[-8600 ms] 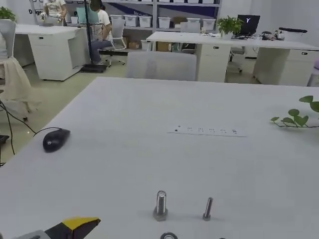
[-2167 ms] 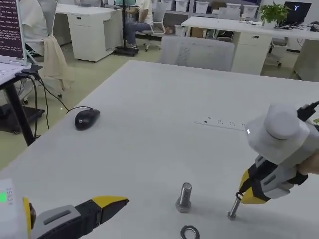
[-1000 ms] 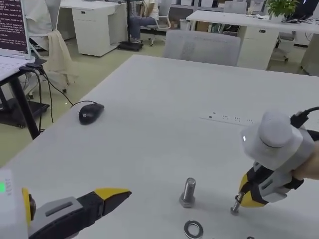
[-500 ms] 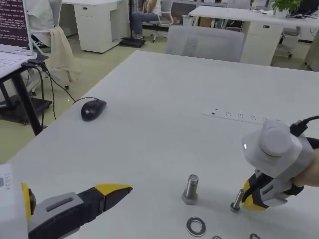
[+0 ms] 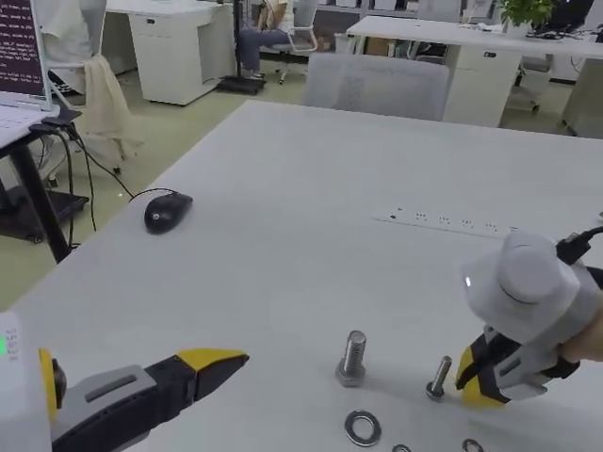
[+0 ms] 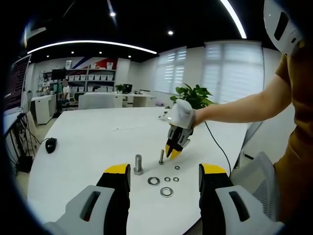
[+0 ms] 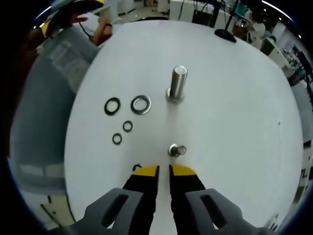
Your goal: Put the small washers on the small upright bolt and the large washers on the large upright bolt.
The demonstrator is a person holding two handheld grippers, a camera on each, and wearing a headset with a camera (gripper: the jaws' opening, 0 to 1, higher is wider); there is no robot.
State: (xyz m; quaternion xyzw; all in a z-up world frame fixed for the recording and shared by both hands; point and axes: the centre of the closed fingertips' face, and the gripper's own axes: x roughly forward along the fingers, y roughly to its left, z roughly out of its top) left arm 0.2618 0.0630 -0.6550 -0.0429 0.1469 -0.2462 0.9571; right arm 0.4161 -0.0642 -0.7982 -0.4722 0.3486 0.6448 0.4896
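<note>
On the white table, close to its near edge, the large bolt and the small bolt stand on their heads side by side, a little apart, with the large one on the left in the head view. The right gripper, held in a hand at the right, points down at the table with its yellow tips just beside the small bolt. In the right gripper view its jaws are all but closed, with only a slit of table between them and nothing gripped; the small bolt appears nearly end-on just ahead of the tips, and the large bolt stands farther ahead. Five washers lie loose and flat on the table to the left of the bolts in that view: two large washers side by side near the large bolt, two small washers closer to the gripper, and a third small one partly hidden behind a jaw tip. The left gripper hangs over the table's near corner, well apart from the bolts; its jaws are spread wide with nothing between them, and both bolts and the washers show in the gap in the left gripper view. Farther back on the table lie a black mouse with its cable at the left and a white power strip at the right, and a grey chair stands at the far edge
</note>
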